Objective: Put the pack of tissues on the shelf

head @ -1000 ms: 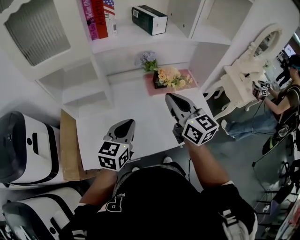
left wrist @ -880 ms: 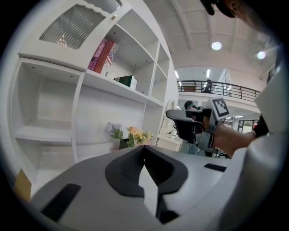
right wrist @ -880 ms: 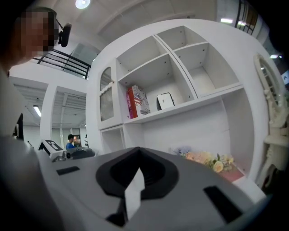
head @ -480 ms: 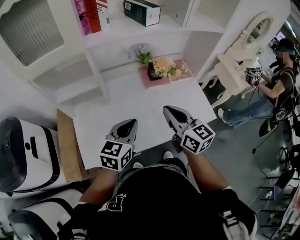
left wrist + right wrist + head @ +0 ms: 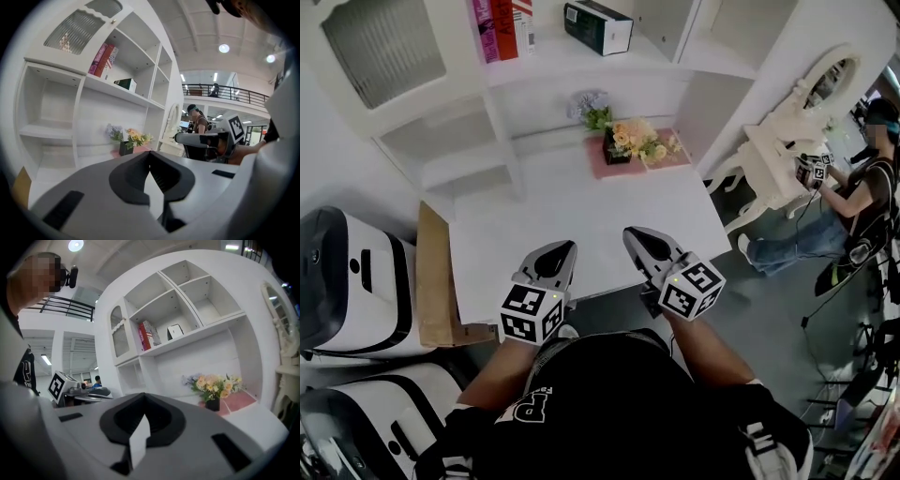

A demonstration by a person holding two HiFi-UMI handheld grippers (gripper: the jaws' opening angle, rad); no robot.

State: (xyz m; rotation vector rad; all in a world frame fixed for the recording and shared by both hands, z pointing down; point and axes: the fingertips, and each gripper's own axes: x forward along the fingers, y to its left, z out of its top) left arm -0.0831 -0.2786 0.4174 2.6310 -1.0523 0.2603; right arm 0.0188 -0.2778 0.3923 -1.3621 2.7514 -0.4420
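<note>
Retreat of both tools noted against a second earlier.

Left gripper [image 5: 555, 253]: grey-and-black jaws together at the tips, nothing between them. It had slid back a little over the white tabletop [image 5: 581, 211] toward the near edge.

Dark green rectangular pack of tissues with a white end [image 5: 598, 26]: lay flat on the upper board of the white shelf unit [image 5: 572, 66], well ahead of and above both grippers, just right of the upright pink and red books [image 5: 502, 26]. It had kept its spot on the board throughout.

Right gripper [image 5: 639, 236]: jaws closed, empty. It had come back farther than the left and dropped lower, ending about level with it, well short of the dark pot of yellow flowers [image 5: 633, 142] ahead.

Reading: pack placed and let go, neither tool near it. Task looked complete, with both hands pulling back to rest.
</note>
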